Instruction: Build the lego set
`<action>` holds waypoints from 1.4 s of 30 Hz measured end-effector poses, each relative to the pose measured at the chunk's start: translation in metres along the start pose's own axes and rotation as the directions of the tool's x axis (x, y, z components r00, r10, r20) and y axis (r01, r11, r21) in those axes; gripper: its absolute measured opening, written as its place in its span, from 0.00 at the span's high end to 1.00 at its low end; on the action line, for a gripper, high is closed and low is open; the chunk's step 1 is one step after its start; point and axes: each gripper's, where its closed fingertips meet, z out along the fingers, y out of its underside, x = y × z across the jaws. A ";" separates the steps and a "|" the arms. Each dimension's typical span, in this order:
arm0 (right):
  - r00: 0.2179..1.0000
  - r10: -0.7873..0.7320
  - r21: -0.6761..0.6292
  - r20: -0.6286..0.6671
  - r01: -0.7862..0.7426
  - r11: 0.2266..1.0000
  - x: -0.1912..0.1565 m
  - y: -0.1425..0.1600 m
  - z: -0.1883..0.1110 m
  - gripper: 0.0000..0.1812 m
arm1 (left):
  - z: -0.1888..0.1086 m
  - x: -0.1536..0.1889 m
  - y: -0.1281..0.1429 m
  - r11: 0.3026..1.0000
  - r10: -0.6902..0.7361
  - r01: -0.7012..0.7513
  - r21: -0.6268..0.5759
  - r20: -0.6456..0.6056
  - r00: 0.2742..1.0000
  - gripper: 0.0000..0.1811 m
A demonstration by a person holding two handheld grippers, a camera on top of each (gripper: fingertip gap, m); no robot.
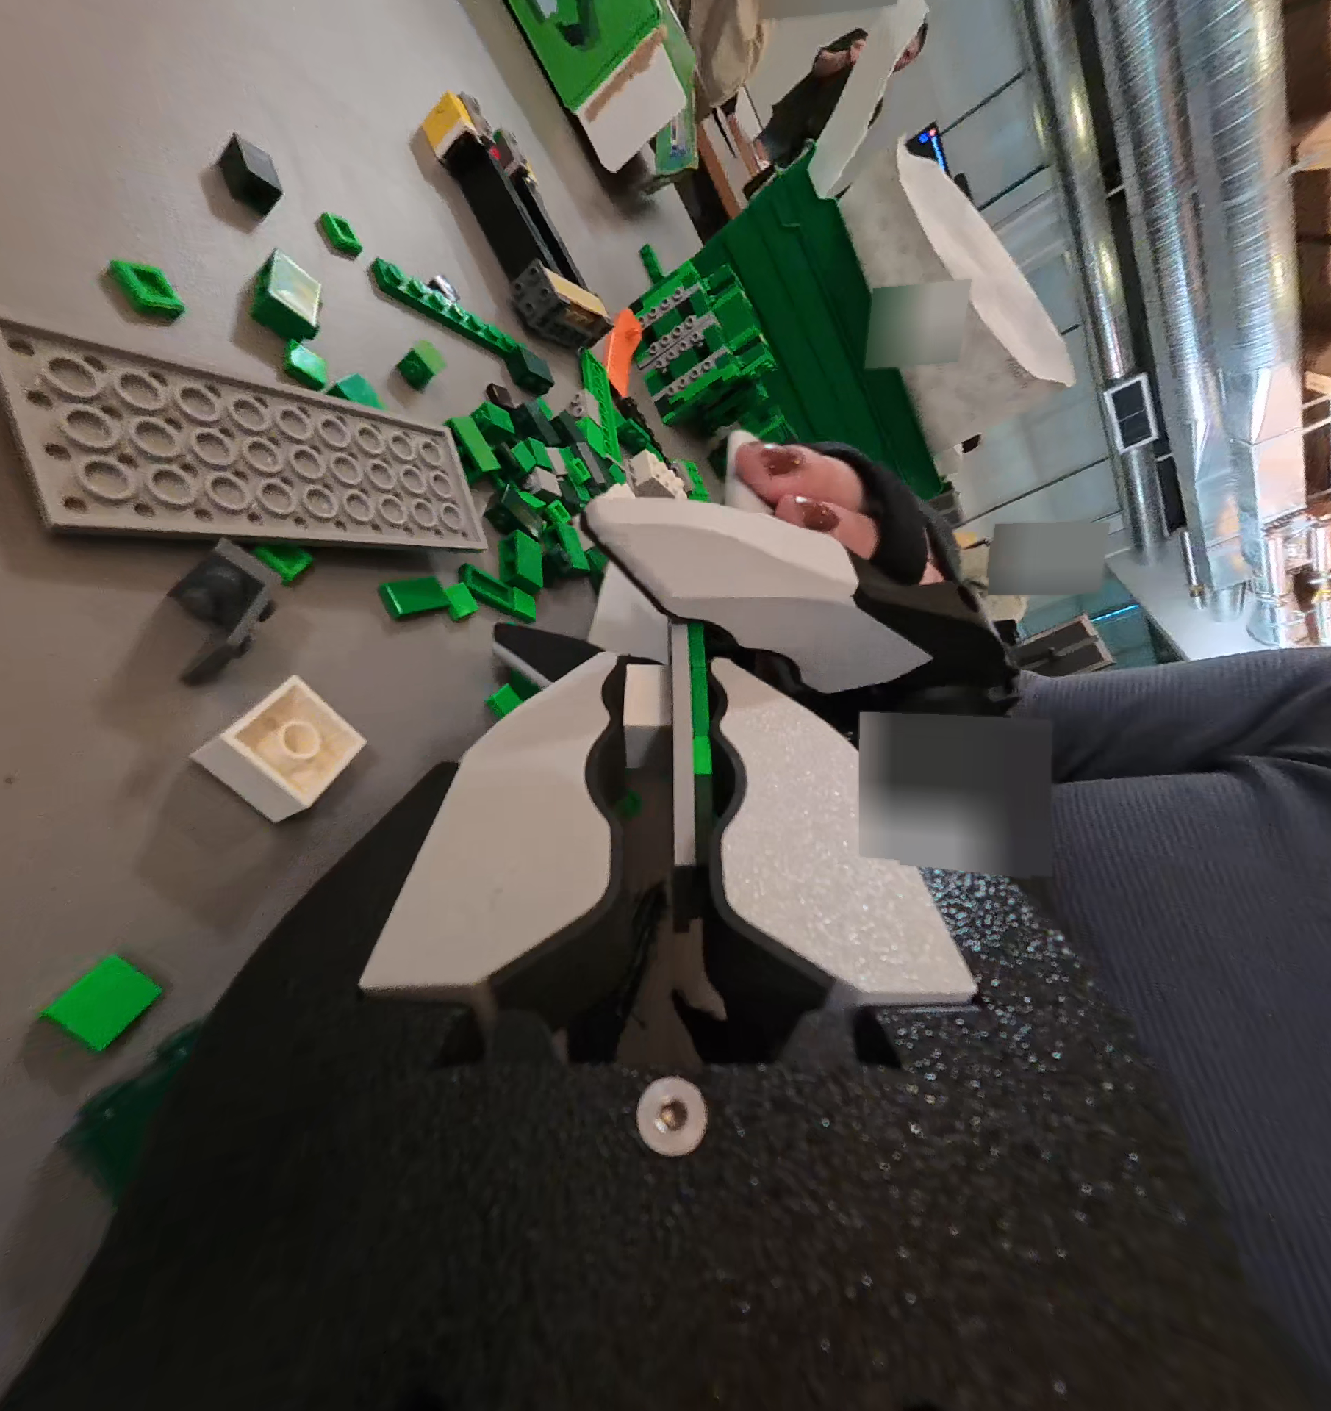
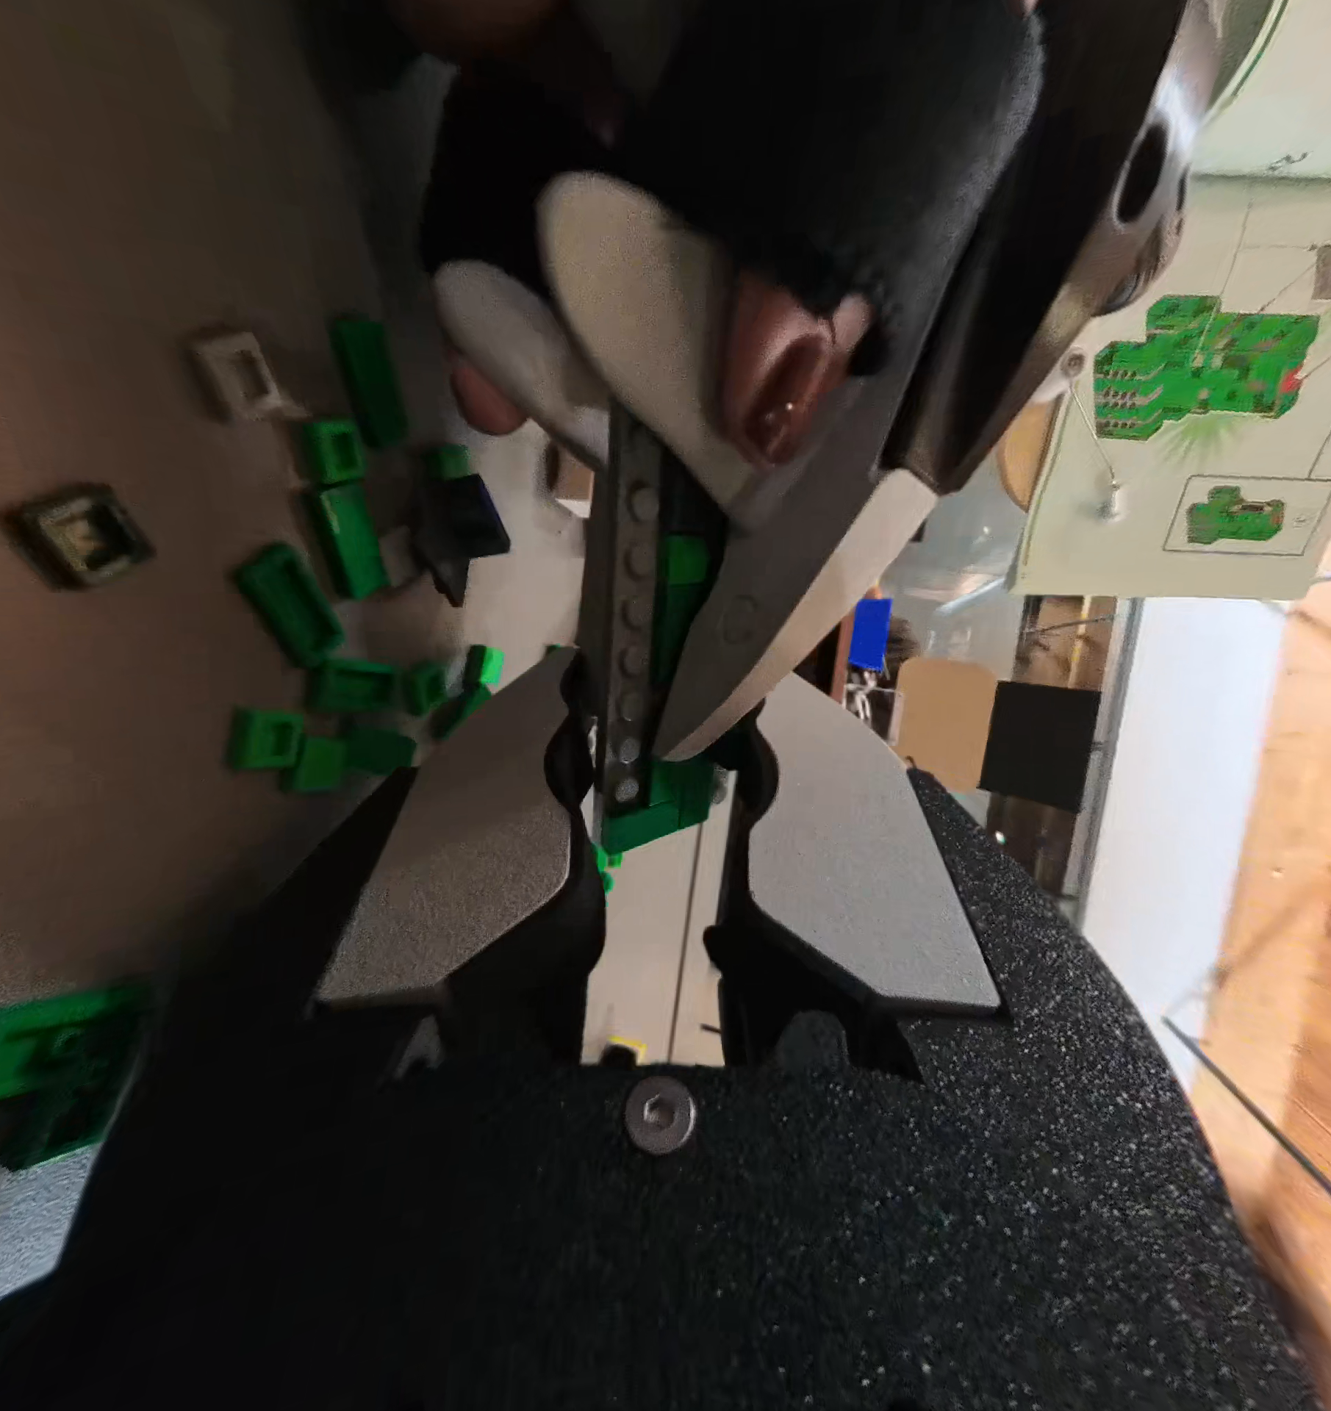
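A thin grey studded plate with green pieces on it point(image 1: 686, 748) is held edge-on in the air between both grippers. My left gripper point(image 1: 677, 672) is shut on one end of it. In the right wrist view the plate point(image 2: 631, 611) runs from the left gripper point(image 2: 609, 412) at the top down between the fingers of my right gripper point(image 2: 677, 679), which is closed on its lower end and the green bricks there. The right gripper also shows in the left wrist view point(image 1: 647, 603), held by a hand point(image 1: 799, 489).
A large grey plate point(image 1: 227, 458) lies upside down on the grey table. Near it are a white brick point(image 1: 280, 744), a pile of green pieces point(image 1: 540, 489), an orange separator point(image 1: 620, 343), a green built section point(image 1: 708, 343) and a black and yellow build point(image 1: 509, 206). An instruction sheet point(image 2: 1181, 427) stands at the right. The tips of both grippers are at nearly the same place.
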 end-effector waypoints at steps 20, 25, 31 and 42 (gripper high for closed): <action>0.912 0.377 0.040 0.163 -0.388 0.921 0.002 0.013 -0.011 0.79 | -0.006 -0.001 -0.010 0.994 0.048 -0.051 0.093 0.030 0.998 0.91; 0.915 0.359 0.078 0.183 -0.377 0.923 0.002 0.009 -0.015 0.72 | -0.009 0.003 -0.012 0.994 0.033 -0.031 0.109 -0.016 0.999 0.91; 0.958 0.242 0.116 0.156 -0.261 0.958 0.000 0.000 -0.019 0.80 | 0.001 0.016 0.007 0.993 0.120 -0.121 -0.010 -0.069 0.990 0.91; 0.912 0.392 0.127 0.118 -0.405 0.905 0.016 0.012 -0.021 0.80 | -0.010 0.024 -0.008 0.982 0.170 -0.160 0.096 -0.113 0.979 0.91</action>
